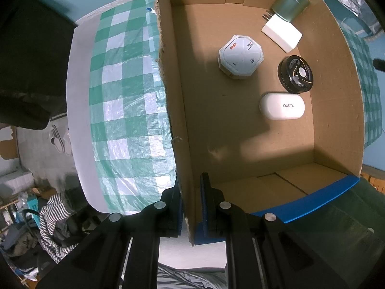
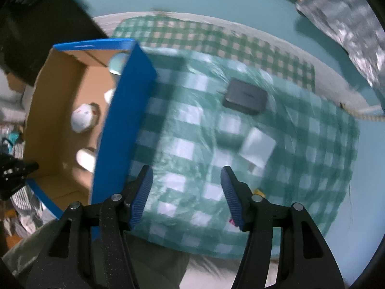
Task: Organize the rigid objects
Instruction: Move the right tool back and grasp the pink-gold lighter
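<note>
Currently, status by item:

Left claw [image 1: 191, 202]: clamped on the left side wall of the cardboard box [image 1: 178, 110], one finger outside, one inside, near the box's near corner.

Right claw [image 2: 186, 192]: fingers spread apart, nothing between them; it hovers over the checkered cloth [image 2: 300, 144], just right of the box's blue outer wall.

Cardboard box: open-topped, brown inside, blue outside; it stands on the left part of the bench, on the cloth.

Box contents, left wrist view: white hexagonal container [image 1: 240, 56] printed in red, near the middle of the floor; white charger block [image 1: 281, 32] toward the far right; metal tin [image 1: 290, 3] in the far right corner, touching the charger; black round fan [image 1: 296, 73] against the right wall; white oval case [image 1: 281, 106] marked KINYO, just nearer than the fan.

Items outside the box, right wrist view: dark flat rectangular device [image 2: 244, 96] on the cloth, far side; pale square item [image 2: 258, 147] nearer, well apart from the box. This view is blurred; finer detail cannot be told.

Bench [image 1: 79, 96]: white surface visible beyond the cloth's left edge.
</note>
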A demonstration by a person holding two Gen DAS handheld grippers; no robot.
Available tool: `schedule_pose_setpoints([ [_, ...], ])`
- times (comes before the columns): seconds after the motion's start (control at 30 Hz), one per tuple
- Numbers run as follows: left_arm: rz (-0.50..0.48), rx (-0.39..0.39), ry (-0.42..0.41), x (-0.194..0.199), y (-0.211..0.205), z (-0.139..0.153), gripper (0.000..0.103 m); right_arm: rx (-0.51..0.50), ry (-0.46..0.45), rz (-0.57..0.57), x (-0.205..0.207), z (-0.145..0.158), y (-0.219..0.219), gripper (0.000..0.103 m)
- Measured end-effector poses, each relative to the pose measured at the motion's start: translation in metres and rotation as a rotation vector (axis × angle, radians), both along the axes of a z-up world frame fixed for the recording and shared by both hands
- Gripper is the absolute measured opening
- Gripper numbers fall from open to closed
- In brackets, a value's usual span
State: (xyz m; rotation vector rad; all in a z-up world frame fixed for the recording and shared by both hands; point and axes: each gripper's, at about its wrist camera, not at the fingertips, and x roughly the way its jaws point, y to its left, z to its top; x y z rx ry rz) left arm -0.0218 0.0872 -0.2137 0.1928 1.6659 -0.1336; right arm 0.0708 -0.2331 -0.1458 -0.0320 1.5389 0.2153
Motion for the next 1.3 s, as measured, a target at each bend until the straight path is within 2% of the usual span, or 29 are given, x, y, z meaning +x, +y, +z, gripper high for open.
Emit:
schedule_pose_setpoints([
  [0.37,0.004,-0.001,0.001,0.002,0.000,0.000,0.011,-0.011,0.100,-0.248,-0.036,-0.050,-0.087,0.063],
  [0.73,-0.002,0.002,0.005,0.002,-0.003,0.000,0.011,0.015,0.155,-0.425,-0.052,-0.100,-0.121,0.062],
  [0.93,0.004,0.001,0.005,0.003,-0.002,0.001,0.011,-0.003,0.207,-0.466,-0.054,-0.124,-0.128,0.049],
  [1.03,0.006,0.002,0.004,0.004,-0.001,0.001,0.011,-0.014,0.197,-0.464,-0.050,-0.121,-0.128,0.047],
  [1.1,0.006,0.003,0.004,0.004,-0.001,0.001,0.011,-0.038,0.200,-0.462,-0.048,-0.118,-0.127,0.042],
  [1.17,0.009,0.001,0.004,0.003,-0.001,0.000,0.011,-0.071,0.197,-0.466,-0.045,-0.116,-0.123,0.029],
  [1.23,0.012,0.001,0.003,0.003,-0.001,0.001,0.011,-0.083,0.192,-0.476,-0.043,-0.114,-0.121,0.024],
  [1.3,0.013,0.002,0.002,0.003,-0.001,0.001,0.011,-0.085,0.189,-0.485,-0.042,-0.111,-0.121,0.023],
])
